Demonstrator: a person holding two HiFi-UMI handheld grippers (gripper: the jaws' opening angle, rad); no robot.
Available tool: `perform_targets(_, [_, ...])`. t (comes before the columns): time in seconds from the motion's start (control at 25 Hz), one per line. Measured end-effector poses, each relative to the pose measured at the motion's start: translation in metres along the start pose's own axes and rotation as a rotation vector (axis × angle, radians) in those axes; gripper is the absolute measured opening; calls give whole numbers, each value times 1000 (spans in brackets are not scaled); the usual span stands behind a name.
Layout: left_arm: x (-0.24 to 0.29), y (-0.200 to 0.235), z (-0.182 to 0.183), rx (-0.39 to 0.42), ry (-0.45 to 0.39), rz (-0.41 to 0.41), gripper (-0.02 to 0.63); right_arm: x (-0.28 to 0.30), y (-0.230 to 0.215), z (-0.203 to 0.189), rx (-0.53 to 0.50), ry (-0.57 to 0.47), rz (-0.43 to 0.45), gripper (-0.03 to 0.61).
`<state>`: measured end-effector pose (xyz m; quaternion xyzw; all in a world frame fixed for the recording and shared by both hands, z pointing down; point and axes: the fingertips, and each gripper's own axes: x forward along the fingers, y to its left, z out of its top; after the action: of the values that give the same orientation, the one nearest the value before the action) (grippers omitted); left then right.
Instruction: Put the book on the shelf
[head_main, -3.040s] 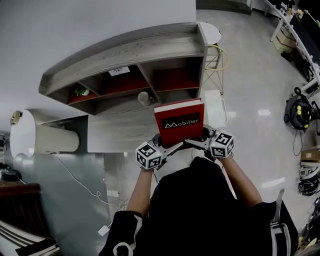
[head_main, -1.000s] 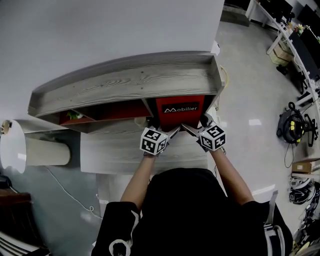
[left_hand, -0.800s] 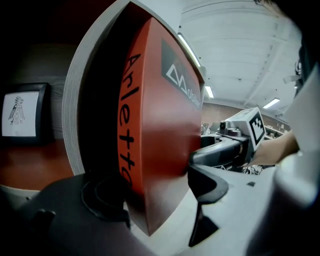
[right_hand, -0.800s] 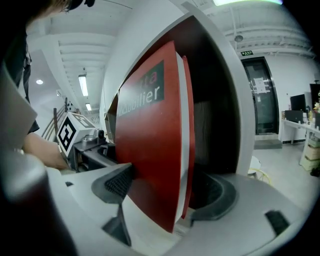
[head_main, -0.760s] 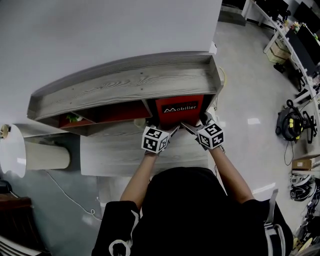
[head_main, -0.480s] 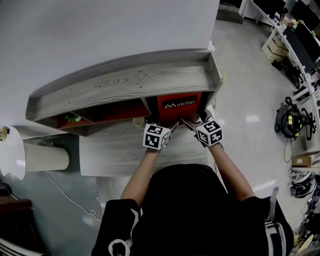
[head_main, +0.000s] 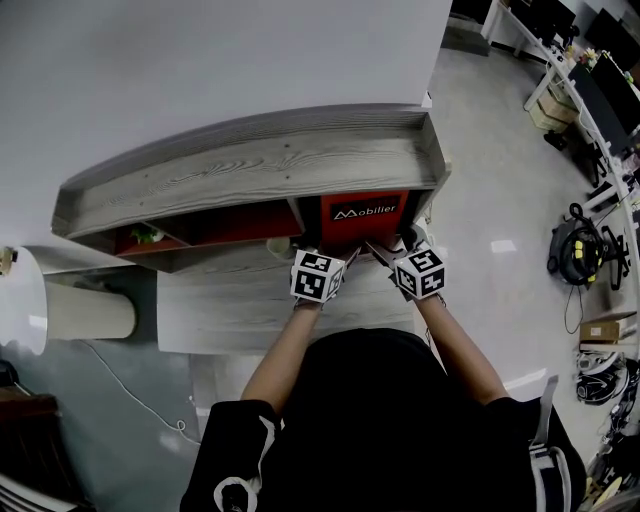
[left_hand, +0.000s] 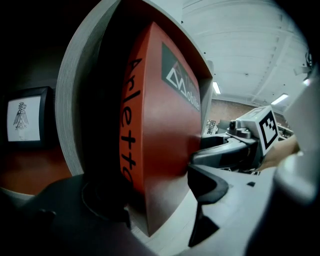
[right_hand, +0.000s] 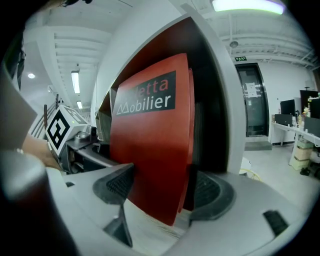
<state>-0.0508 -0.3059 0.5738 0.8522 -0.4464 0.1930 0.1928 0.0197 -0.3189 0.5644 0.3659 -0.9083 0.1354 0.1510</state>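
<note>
My left gripper (left_hand: 155, 195) and right gripper (right_hand: 165, 192) are both clamped on the near edge of the red book (head_main: 362, 220), which stands upright partway into the shelf's (head_main: 250, 170) right-end compartment. Releasing too early could, I judge, let it tip back out. A skewed push could wedge it.

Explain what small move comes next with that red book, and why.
Probably slide the red book a little deeper into the right-end compartment of the shelf. It stands upright only partly inside, and the left gripper and right gripper are both clamped on its near bottom corners.
</note>
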Motion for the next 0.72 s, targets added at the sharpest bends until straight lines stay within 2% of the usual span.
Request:
perform_targets(0.12, [-3,1,10,9,-33,16,347,-3,-1,12,-37,-31,-36,343])
perform_targets(0.2, [-3,1,15,8,-56,26,347,-5,-3,19,-60,-49,-66,308])
perform_targets(0.44, [1,2,12,0,-75,19,348,-5,-5,16,-71,-48,-81,311])
perform_targets(0.72, [1,0,18,40,-95,21,348,-8,-7,20,-71,-76,-113,311])
